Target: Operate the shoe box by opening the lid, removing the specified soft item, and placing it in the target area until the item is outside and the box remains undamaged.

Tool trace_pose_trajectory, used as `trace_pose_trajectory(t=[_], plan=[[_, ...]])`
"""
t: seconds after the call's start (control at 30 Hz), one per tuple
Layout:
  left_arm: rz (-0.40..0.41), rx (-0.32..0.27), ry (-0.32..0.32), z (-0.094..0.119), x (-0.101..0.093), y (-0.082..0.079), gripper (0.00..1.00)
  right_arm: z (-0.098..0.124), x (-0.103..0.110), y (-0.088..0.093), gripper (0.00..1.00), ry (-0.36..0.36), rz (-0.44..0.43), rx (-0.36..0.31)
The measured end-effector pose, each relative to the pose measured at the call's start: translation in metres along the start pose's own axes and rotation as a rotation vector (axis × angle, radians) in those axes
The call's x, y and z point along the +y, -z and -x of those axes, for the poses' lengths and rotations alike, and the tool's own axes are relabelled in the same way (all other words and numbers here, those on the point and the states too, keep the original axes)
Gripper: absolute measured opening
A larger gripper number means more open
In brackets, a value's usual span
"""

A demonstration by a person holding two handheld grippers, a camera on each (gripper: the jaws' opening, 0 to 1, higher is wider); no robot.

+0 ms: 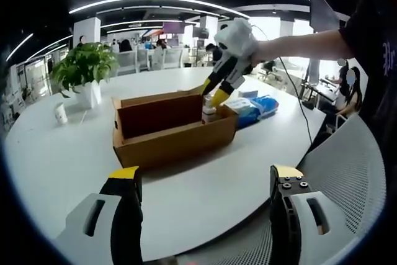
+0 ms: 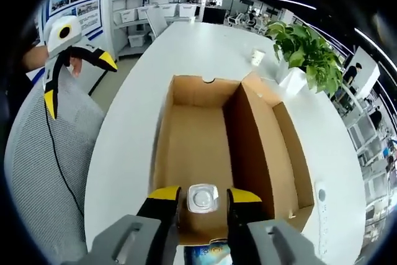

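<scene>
- Shoe box (image 1: 175,130): cardboard, stood on the white round bench (image 1: 56,159) with its lid (image 2: 273,153) already folded back and standing open along one side; walls looked sound, no creases or tears that I could make out.
- Item in hand: a small pale bottle-like object with a round cap (image 2: 203,197), at the box's near end in the right gripper view, upright; whether it was truly soft I could not tell.
- My right gripper (image 2: 203,200): reached down into the box, jaws set on either side of the item and closed against it, grasping it.
- My left gripper (image 1: 203,181): hung over the bench edge well apart from the box, jaws spread wide, holding nothing.
- Nearby: blue-and-white packets (image 1: 254,107) lay just beside the box's far corner; a potted plant (image 1: 85,69) and a paper cup (image 1: 60,113) stood beyond.
- Step judged: lid opening done; removal under way, item gripped but not yet outside.
- Next move, as I judged it: lift straight up clear of the box wall, without dragging on the cardboard, then carry the item to the target area, which I could not identify.
</scene>
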State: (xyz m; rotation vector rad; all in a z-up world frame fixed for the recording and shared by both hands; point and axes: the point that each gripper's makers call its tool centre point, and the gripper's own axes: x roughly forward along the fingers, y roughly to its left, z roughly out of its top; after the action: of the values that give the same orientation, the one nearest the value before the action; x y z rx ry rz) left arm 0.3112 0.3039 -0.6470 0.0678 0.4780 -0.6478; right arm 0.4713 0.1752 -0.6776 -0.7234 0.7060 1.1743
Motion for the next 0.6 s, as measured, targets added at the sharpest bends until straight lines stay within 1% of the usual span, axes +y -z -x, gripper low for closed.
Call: trace_pose_trajectory(t=[0.07,0.1,0.13,0.17,0.2,0.23,0.27,0.4,0.43,0.5,0.53,0.6], plan=[[0.0,0.002,0.003,0.0,-0.001,0.0,0.84,0.002,-0.003,-0.001,0.26,0.035,-0.054,-0.023],[-0.001,0.003,0.004,0.0,-0.001,0.0,0.84,0.003,-0.003,-0.001,0.27,0.044,-0.063,-0.031],[-0.002,0.004,0.005,0.0,-0.001,0.001,0.84,0.003,-0.003,-0.001,0.27,0.058,-0.102,-0.051],[-0.002,0.004,0.005,0.0,-0.001,0.001,0.84,0.003,-0.003,-0.002,0.27,0.058,-0.112,-0.056],[-0.002,0.006,0.006,-0.001,-0.001,0.001,0.84,0.004,-0.002,-0.001,0.28,0.067,-0.162,-0.077],[-0.002,0.006,0.008,-0.001,-0.001,0.001,0.84,0.004,-0.001,-0.002,0.29,0.069,-0.18,-0.088],[-0.003,0.007,0.008,-0.001,-0.002,0.001,0.84,0.005,-0.001,-0.001,0.29,0.072,-0.191,-0.097],[-0.006,0.01,0.009,-0.001,-0.002,0.002,0.84,0.006,-0.005,0.002,0.29,0.124,-0.237,-0.122],[-0.007,0.011,0.01,-0.001,-0.002,0.002,0.84,0.007,-0.006,0.001,0.29,0.139,-0.268,-0.141],[-0.008,0.012,0.011,-0.001,-0.002,0.002,0.84,0.008,-0.009,0.0,0.3,0.162,-0.276,-0.162],[-0.009,0.014,0.012,-0.001,-0.003,0.002,0.84,0.009,-0.011,0.002,0.3,0.19,-0.282,-0.159],[-0.011,0.015,0.014,-0.001,-0.003,0.002,0.84,0.009,-0.01,0.003,0.3,0.205,-0.307,-0.178]])
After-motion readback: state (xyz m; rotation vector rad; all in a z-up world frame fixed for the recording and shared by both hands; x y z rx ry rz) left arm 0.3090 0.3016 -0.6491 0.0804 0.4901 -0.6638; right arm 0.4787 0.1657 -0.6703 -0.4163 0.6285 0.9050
